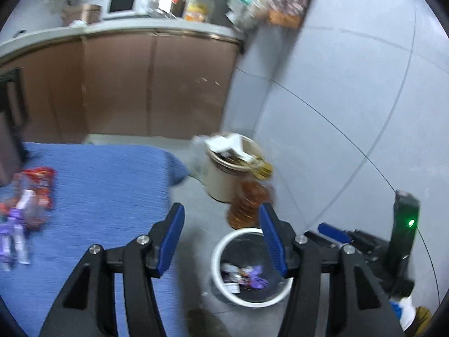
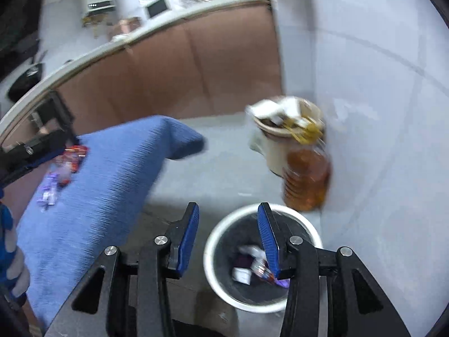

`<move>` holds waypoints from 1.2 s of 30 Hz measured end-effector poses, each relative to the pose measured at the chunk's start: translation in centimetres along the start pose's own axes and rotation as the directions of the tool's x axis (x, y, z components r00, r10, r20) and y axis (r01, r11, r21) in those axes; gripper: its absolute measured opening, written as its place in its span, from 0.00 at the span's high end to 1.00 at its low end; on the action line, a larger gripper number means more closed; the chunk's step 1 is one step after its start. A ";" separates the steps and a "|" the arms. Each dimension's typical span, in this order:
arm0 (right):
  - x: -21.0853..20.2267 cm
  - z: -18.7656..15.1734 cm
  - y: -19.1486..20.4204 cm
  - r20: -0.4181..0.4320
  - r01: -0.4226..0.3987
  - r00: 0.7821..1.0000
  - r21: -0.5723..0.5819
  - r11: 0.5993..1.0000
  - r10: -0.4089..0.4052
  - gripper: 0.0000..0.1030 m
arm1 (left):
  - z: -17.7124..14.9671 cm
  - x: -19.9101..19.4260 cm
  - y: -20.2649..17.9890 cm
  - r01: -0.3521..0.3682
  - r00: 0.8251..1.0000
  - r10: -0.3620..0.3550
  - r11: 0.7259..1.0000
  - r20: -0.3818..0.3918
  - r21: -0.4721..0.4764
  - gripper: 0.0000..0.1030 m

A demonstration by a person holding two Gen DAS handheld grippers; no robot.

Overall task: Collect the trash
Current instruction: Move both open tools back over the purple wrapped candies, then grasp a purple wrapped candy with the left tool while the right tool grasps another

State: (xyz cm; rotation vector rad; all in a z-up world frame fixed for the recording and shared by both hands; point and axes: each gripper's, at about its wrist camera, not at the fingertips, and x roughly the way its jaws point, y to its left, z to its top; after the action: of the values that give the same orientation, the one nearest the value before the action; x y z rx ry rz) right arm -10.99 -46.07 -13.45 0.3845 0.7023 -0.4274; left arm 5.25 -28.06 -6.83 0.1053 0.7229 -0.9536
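Both tongs, the left gripper [image 1: 221, 213] and right gripper [image 2: 228, 213], stand apart and empty above the bin [image 2: 213, 255], while the light, crinkly, slippery wrappers [image 1: 28, 207] on the blue table [image 1: 112, 185] at left want pinching at an edge.

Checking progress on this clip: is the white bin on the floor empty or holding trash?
Holding trash: wrappers lie at the bottom of the white bin.

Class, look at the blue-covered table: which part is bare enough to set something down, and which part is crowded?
The blue cloth is bare from the wrappers across to its corner nearest the white bin. The crowded part is the left edge, where the wrappers lie.
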 end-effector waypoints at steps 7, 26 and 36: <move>-0.5 3.4 9.7 0.028 -0.171 0.984 -0.167 0.971 0.178 0.58 | -0.7 -6.4 11.2 -0.168 0.983 0.176 0.978 0.061 -0.120 0.49; 14.5 2.2 35.4 -0.362 -0.586 0.796 -0.262 0.766 0.485 0.66 | -8.3 -2.3 33.2 -0.389 0.915 0.333 0.876 -0.226 -0.284 0.70; 19.8 0.0 40.7 -0.444 -0.586 0.775 -0.237 0.775 0.450 0.82 | -9.8 -5.2 33.3 -0.358 0.932 0.324 0.887 -0.161 -0.292 0.73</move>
State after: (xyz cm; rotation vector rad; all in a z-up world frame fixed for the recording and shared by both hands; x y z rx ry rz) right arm 22.82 -16.50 -19.14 0.2921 0.9759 0.3315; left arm 24.02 -0.84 -18.60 -0.0005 0.9155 -0.4874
